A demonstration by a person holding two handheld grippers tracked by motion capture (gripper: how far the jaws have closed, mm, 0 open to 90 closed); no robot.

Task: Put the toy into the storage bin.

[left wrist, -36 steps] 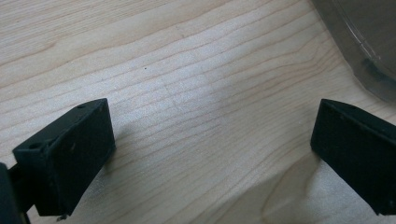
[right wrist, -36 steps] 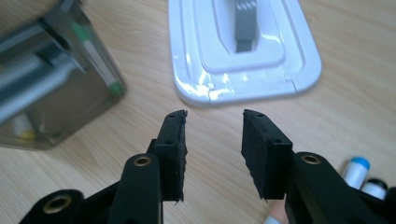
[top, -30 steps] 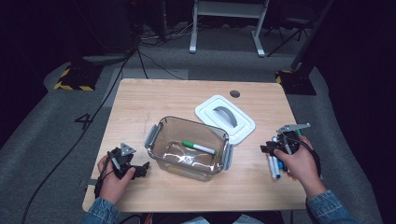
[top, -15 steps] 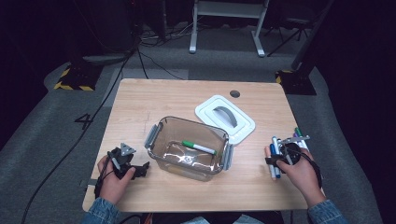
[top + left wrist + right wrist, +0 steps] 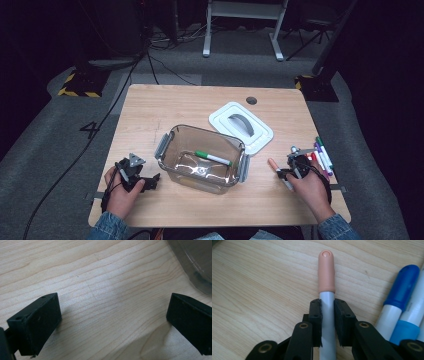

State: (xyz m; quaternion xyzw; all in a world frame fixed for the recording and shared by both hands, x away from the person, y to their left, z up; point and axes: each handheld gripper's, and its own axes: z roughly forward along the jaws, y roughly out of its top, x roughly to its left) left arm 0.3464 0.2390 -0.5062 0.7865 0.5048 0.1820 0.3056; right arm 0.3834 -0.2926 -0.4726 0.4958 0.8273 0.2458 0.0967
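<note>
Markers are light, stiff, smooth plastic tubes, so I take them mid-barrel where the flat pads bite squarely; going left to right, my left gripper [image 5: 134, 175] rests spread wide with nothing in it on the pale wood-grain table [image 5: 190, 102], beside the clear box [image 5: 202, 157] holding a green marker [image 5: 213, 158]. Past the white lid [image 5: 241, 127], my right gripper [image 5: 327, 315], jaws having just been closing, now clamps the peach-capped marker [image 5: 326, 270] by its grey barrel, low over the table's right side. Blue markers [image 5: 402, 292] lie just beside it.

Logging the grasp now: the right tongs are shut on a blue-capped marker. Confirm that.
Wrong in the colour: the right tongs are shut on a peach-capped marker, as the right gripper view shows. The blue-capped markers lie beside it on the table.
</note>
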